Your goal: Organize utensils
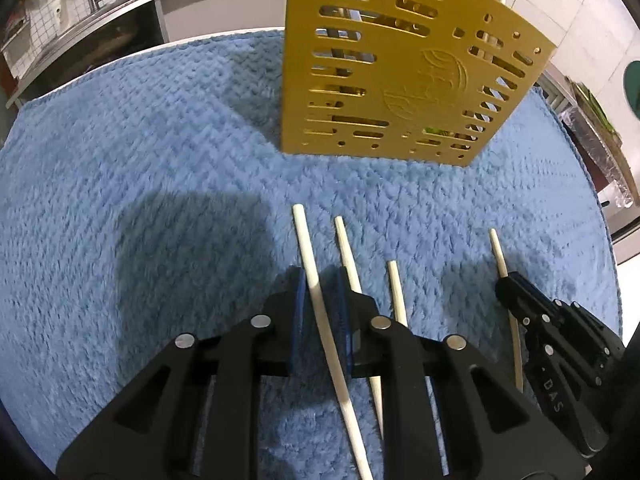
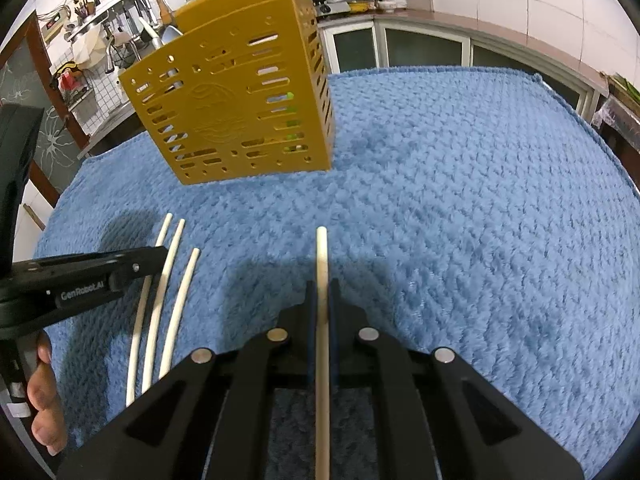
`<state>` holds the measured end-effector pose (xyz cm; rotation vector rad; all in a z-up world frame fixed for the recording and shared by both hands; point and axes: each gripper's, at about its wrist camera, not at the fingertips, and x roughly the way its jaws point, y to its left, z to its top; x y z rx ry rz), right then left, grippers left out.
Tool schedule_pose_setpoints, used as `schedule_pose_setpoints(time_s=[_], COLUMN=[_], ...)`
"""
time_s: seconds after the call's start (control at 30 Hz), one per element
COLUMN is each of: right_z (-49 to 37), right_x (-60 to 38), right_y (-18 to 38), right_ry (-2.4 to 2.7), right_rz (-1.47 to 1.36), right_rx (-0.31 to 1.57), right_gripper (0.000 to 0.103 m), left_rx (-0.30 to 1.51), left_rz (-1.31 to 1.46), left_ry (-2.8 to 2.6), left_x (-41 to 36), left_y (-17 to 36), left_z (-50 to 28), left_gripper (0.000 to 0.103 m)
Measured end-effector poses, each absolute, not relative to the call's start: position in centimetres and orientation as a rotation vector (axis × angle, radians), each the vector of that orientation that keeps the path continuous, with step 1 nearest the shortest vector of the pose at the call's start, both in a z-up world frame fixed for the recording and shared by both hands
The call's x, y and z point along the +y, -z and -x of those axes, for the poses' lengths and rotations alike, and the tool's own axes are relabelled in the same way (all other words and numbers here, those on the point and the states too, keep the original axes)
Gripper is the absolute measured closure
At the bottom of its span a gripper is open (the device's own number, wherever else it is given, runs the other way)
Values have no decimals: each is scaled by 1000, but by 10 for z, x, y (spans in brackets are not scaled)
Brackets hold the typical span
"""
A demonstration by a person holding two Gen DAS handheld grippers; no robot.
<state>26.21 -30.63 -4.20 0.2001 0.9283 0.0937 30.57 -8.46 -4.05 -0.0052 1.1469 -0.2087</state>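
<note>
The left gripper (image 1: 320, 286) straddles one chopstick (image 1: 320, 308) with its pads narrowly apart, a small gap showing either side — it should close squarely before lifting, so the stick doesn't swing. Two more chopsticks (image 1: 397, 292) lie just right of it on the blue towel (image 1: 160, 160). The right gripper (image 2: 322, 294) is clamped on a fourth chopstick (image 2: 322, 264). Ahead stands the gold utensil holder (image 2: 236, 120) — already carrying utensils.

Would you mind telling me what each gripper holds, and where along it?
The right gripper clamps one chopstick below its tip. The left gripper straddles another chopstick, jaws not closed.
</note>
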Motion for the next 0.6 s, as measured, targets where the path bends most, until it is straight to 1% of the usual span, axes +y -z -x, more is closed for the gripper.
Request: schedule_pose_setpoints(time_s=[0.07,0.23,0.37,0.5,0.6], right_z=[-267,-280,-288,-286,-277], right_x=[-305,-299,-302,-305,-305], right_y=[40,39,39,39,39], right_ry=[-91,-99,-109,-111,-116], right_rz=[-186,-139,-167,-184,-190], right_rx=[960,1027,1050,1021,958], right_gripper=[97,97,97,97,97], left_rx=[1156,1171,1152,1125,1087], left_rz=[1,-12,-45,-26,-5], left_ry=[205,223,217,217,216], left_x=[-85,-84,-89,-87,-79], left_y=[41,42,41,39,36], left_z=[-310,-320,-319,-310,-301], left_gripper=[96,96,96,97,97])
